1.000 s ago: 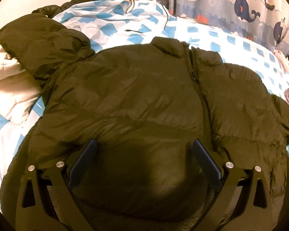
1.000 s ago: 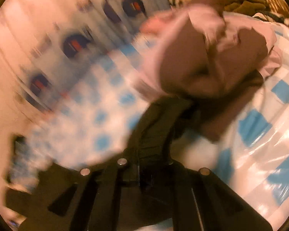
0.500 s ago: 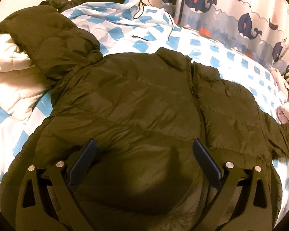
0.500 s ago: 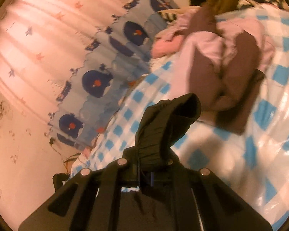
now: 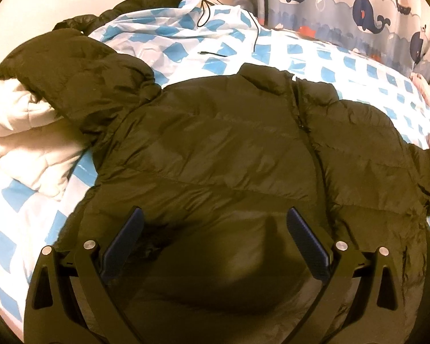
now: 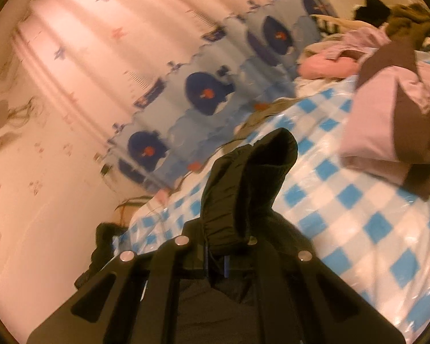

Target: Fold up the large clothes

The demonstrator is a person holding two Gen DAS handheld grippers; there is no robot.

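The left tongs (image 5: 213,229) hang spread wide over the lower front of the dark jacket (image 5: 229,154), which lies flat on the checked bed (image 5: 286,54) ahead of them. The right tongs (image 6: 216,258) are clamped tight on the jacket's cuff (image 6: 243,189), lifted clear of the bed.

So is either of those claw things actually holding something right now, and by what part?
Yes. The right gripper is shut on the dark puffer jacket, pinching its sleeve cuff. The left gripper is open above the jacket, holding nothing.
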